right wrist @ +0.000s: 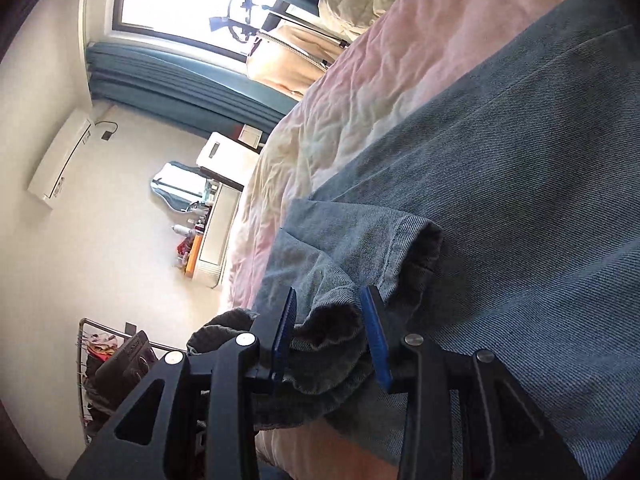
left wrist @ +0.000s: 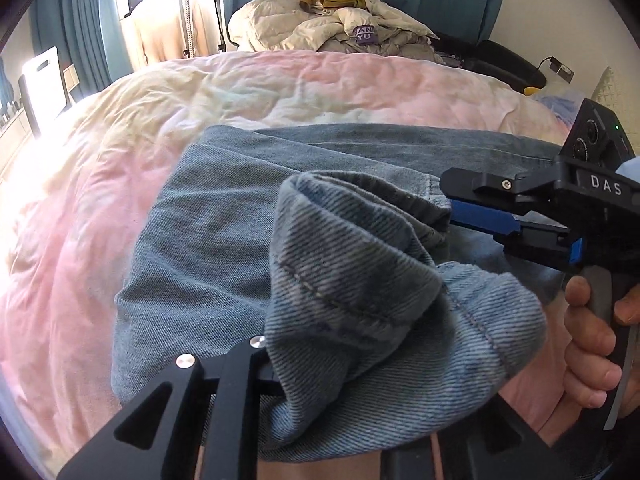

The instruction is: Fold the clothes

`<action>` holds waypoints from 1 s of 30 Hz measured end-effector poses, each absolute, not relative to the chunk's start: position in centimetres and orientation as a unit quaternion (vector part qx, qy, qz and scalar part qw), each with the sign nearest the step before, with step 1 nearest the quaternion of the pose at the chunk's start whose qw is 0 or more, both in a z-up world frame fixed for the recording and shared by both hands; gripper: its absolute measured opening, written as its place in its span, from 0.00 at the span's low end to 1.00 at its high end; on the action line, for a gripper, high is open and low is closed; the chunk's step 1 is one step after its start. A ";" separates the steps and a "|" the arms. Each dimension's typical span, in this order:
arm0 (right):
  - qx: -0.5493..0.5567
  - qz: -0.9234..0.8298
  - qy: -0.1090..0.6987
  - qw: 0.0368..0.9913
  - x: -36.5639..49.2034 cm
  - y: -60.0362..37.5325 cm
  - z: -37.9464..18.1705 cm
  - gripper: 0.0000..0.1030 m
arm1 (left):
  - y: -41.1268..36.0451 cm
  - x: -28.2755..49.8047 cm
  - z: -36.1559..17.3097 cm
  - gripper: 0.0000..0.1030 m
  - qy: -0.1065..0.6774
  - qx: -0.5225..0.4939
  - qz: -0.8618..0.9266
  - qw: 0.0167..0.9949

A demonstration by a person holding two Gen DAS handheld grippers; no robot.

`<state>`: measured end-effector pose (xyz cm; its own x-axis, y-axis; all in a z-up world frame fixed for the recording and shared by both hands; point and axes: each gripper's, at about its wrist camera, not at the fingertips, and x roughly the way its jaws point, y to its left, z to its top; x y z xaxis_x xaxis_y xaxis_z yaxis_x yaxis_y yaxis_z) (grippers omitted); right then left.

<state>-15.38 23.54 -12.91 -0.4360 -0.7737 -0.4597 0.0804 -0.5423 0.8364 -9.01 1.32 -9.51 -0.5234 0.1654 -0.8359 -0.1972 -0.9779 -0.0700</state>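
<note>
Blue jeans (left wrist: pixel 224 240) lie flat on a pink and cream bedcover (left wrist: pixel 120 140). A bunched leg end (left wrist: pixel 352 280) stands up off them and drapes over my left gripper (left wrist: pixel 304 392), hiding its fingertips, so whether it grips shows nowhere. From the right, a hand (left wrist: pixel 588 352) brings my right gripper (left wrist: pixel 456 204) to the far edge of that bunch. In the right wrist view, the right gripper (right wrist: pixel 330 336) has its blue pads (right wrist: pixel 284 332) on either side of a thick denim fold (right wrist: pixel 328 320), pressed against it. The rest of the jeans (right wrist: pixel 500 200) spreads beyond.
A heap of pale quilts and clothes (left wrist: pixel 320 24) sits at the bed's far end, with teal curtains (left wrist: pixel 80 32) and a garment stand (left wrist: pixel 188 12) behind. The bed's edge drops toward a low cabinet (right wrist: pixel 216 232) and a wire laundry basket (right wrist: pixel 108 356).
</note>
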 end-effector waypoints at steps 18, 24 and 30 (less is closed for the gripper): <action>0.464 -0.808 -0.267 0.246 -15.8 20.5 -14.1 0.10 | 2.2 -9.0 -10.0 0.28 0.023 -0.491 0.865 0.105; 0.419 -0.831 -0.272 0.243 -15.6 22.1 -11.4 0.09 | 2.6 -7.7 -7.8 0.38 0.025 -0.470 0.871 0.142; 0.397 -0.842 -0.274 0.242 -17.4 22.7 -10.0 0.08 | 2.0 -5.6 -5.5 0.38 0.021 -0.452 0.875 0.173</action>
